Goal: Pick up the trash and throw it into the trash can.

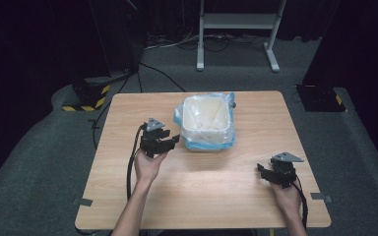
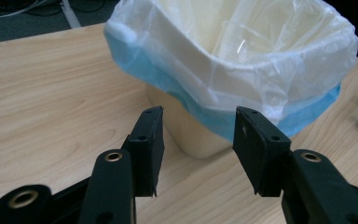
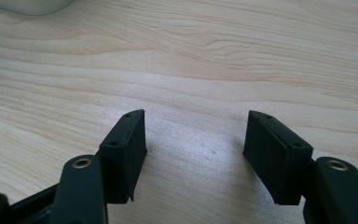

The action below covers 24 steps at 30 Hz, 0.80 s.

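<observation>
Bin and liner in place; no grip taken yet.

We find the bin (image 1: 207,123) standing upright at the far middle of the table (image 1: 128,201), its liner bag (image 2: 223,116) folded over the rim. The left gripper (image 1: 170,141) sits just left of it, jaws apart and empty, aimed at the near wall. The right gripper (image 1: 261,173) rests near right, well apart, jaws also apart, holding nothing. We judge handling of the bag not yet begun.

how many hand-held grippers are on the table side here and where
2: the left hand-held gripper sits just left of the lined bin, jaws open toward it; the right hand-held gripper is open near the table's front right corner.
</observation>
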Each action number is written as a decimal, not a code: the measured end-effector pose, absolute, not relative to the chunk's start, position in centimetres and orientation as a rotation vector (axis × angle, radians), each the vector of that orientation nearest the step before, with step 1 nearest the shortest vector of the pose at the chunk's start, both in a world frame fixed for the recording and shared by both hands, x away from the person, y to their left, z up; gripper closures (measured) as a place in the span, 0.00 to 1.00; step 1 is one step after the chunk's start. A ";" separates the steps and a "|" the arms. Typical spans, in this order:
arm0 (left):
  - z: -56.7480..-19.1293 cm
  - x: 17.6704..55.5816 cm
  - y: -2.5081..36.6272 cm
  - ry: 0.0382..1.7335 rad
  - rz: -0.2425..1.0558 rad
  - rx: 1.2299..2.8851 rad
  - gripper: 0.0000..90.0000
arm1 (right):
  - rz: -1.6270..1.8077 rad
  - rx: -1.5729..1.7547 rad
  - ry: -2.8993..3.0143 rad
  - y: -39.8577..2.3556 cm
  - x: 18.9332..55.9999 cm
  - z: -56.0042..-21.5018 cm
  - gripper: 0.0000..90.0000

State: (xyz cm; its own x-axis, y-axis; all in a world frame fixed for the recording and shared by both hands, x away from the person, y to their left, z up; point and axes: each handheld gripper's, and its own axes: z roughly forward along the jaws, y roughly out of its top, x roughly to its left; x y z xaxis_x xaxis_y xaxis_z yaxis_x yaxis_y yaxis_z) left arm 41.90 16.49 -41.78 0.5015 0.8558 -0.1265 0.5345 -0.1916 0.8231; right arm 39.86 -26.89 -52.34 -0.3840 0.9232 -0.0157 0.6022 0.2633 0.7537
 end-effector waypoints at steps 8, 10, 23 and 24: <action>-44.0 40.6 17.3 1.190 0.439 1.862 0.58 | 0.933 1.381 2.081 -26.9 39.8 -52.3 0.42; -44.6 40.4 17.5 1.200 0.437 1.854 0.58 | 0.934 1.378 2.082 -26.9 39.9 -52.3 0.42; -46.5 39.4 18.2 1.239 0.435 1.830 0.58 | 0.934 1.378 2.082 -26.9 39.9 -52.3 0.42; -46.6 39.4 18.2 1.240 0.434 1.828 0.58 | 0.933 1.381 2.081 -26.9 39.9 -52.3 0.42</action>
State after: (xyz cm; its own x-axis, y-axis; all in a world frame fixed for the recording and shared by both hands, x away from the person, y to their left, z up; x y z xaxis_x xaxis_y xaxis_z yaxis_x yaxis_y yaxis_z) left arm 39.37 18.18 -46.57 0.4449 0.8787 -0.1732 0.5787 -0.1344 0.8044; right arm 39.85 -26.89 -52.34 -0.3825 0.9238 -0.0149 0.6036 0.2621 0.7530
